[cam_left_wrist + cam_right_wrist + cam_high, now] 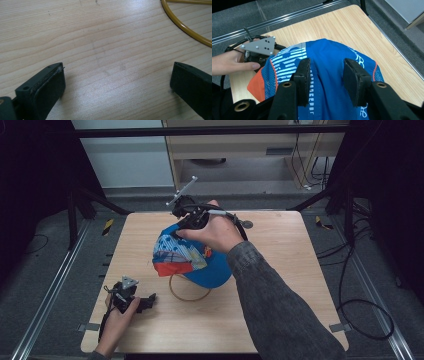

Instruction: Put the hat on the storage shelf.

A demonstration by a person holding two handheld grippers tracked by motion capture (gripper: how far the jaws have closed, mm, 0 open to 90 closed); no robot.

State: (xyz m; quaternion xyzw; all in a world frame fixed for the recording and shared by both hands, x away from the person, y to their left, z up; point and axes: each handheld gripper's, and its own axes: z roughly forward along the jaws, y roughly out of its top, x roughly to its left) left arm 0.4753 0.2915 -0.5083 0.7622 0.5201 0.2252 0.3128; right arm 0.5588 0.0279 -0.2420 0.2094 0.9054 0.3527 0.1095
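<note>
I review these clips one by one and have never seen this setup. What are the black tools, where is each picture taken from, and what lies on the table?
A person holds a two-jaw tool in each hand. The high view looks down on the light wooden table. The other two pictures come from cameras riding on the tools.

The right hand-held gripper has its jaws on either side of a blue fabric cap with white stripes and an orange brim, with a gap visible between pads and fabric.

The left hand-held gripper rests open near the table's front left, with nothing between its jaws. A thin yellow ring lies partly under the cap.
</note>
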